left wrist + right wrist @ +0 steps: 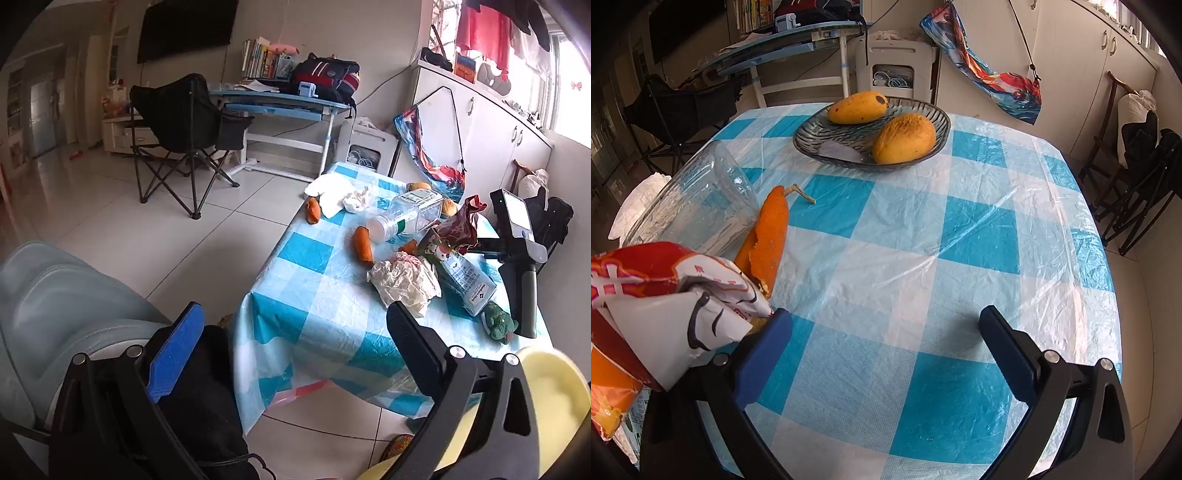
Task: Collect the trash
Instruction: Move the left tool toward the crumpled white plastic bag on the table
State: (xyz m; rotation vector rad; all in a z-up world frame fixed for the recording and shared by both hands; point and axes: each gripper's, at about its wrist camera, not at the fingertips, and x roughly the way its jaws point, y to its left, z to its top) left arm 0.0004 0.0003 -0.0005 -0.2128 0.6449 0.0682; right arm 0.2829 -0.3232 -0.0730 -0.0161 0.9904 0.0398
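A table with a blue-and-white checked cloth [314, 280] carries litter: a crumpled white paper wad [404, 282], a clear plastic bottle [406, 218] lying on its side, a dark red wrapper [460, 227], a drink carton [465, 280], white tissues [341, 195] and carrots [364, 243]. My left gripper [295, 332] hangs open short of the table's near corner, nothing between its fingers. My right gripper [886, 332] stands open over the bare cloth [923, 258]. A red-and-white wrapper [665, 295] lies by its left finger, next to a carrot [768, 236] and the clear bottle [698, 199].
A glass dish [812, 136] with two mangoes [905, 138] sits at the table's far side. A phone on a black stand [517, 236] rises at the table's right edge. A yellow bin [550, 398] is low right, a pale sofa [55, 314] left. A folding chair [177, 122] and desk stand beyond.
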